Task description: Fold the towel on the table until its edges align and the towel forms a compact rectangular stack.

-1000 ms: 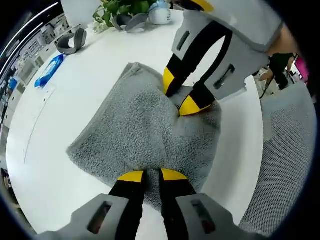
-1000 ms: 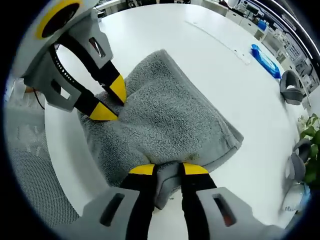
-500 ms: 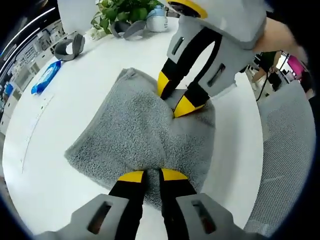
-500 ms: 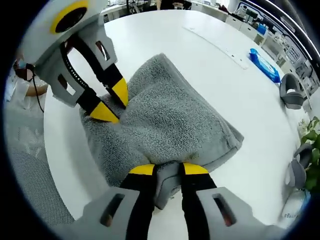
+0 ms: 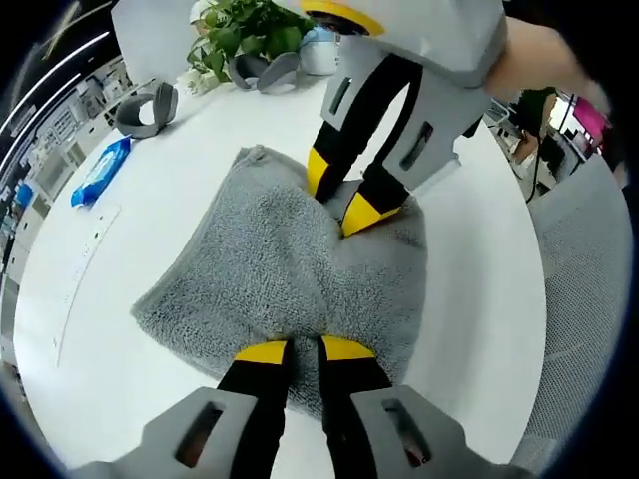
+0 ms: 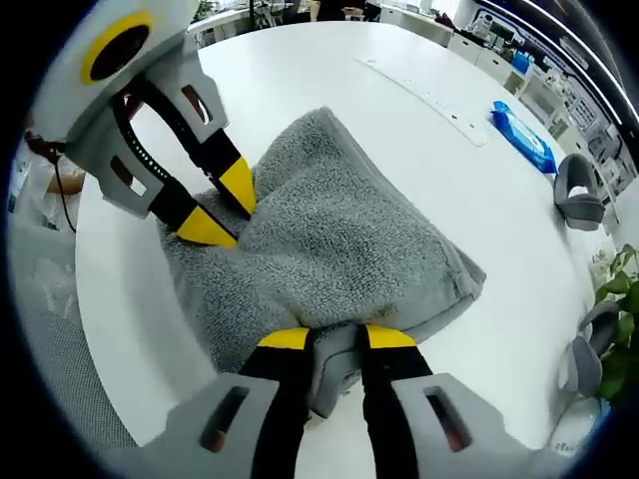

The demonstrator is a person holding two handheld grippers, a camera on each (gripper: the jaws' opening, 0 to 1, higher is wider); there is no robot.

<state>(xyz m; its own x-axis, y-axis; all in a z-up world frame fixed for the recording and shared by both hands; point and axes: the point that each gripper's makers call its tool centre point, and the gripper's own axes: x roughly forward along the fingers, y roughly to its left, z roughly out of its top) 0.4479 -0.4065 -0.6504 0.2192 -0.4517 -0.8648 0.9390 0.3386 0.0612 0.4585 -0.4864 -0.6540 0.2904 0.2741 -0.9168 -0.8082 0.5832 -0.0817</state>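
Grey towel (image 5: 270,269) lies on the white round tabletop (image 5: 150,200), already doubled over into a thick, roughly rectangular pad, one fat folded edge running along its far side in the right gripper view (image 6: 339,230). Left hand-held gripper (image 5: 293,349) is clenched on the towel's near edge, jaws almost together with a pinch of terry between them. Right hand-held gripper (image 6: 339,339) likewise grasps a fold of towel, a grey lump bulging up between its yellow tips. Each one shows across the pad in the other's view: the right one (image 5: 339,200) comes down from the top of the left gripper view, tips pressed into the cloth; the left one (image 6: 222,205) enters the right gripper view from the upper left. So the two grips sit at opposite ends of the same side of the towel, facing each other, with the pad's body spreading away toward the open tabletop. Key relation, as a judgement: the held edge is the one near the tabletop rim, and the free folded edge lies on the far side of both grippers, so the next fold would carry the held edge over toward it, both hands moving parallel. Neither hand is clearly nearer; both already hold. Blue packet (image 5: 100,170), grey headsets (image 5: 145,105) and a potted plant (image 5: 245,25) sit well apart from the towel.
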